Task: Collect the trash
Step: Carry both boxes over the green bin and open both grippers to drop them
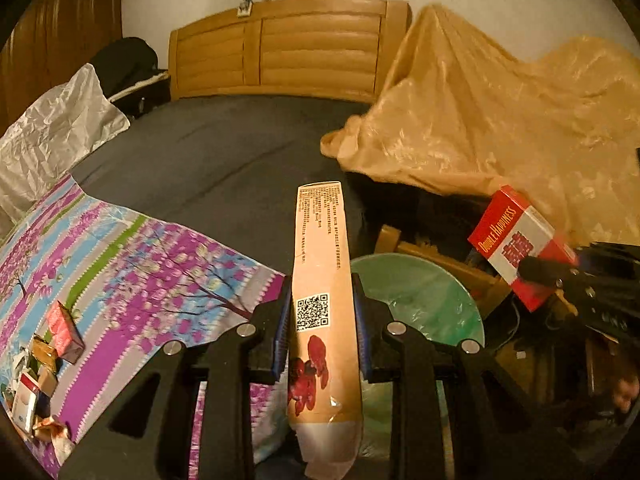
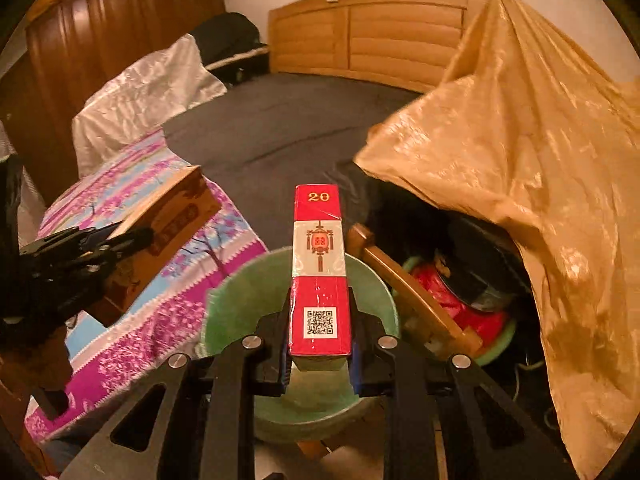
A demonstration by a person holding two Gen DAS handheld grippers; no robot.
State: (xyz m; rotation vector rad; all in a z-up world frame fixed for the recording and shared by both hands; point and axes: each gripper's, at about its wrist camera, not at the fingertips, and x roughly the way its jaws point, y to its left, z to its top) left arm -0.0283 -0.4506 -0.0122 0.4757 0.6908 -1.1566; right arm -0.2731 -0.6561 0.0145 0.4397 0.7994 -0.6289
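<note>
Bin (image 2: 240, 300) right of bed (image 2: 280, 132)

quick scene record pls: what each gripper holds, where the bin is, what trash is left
left gripper: shut on tan box
right gripper: shut on red box
bin: green-lined, open, beside the bed, below the red box
remaining trash: small boxes and wrappers on floral sheet
bed: dark cover, gold cloth heaped at one side

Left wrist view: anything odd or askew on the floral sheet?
Yes. Small boxes and crumpled wrappers lie jumbled, some tipped over, at the near left corner of the floral sheet. They are loose litter, not yet collected.
</note>
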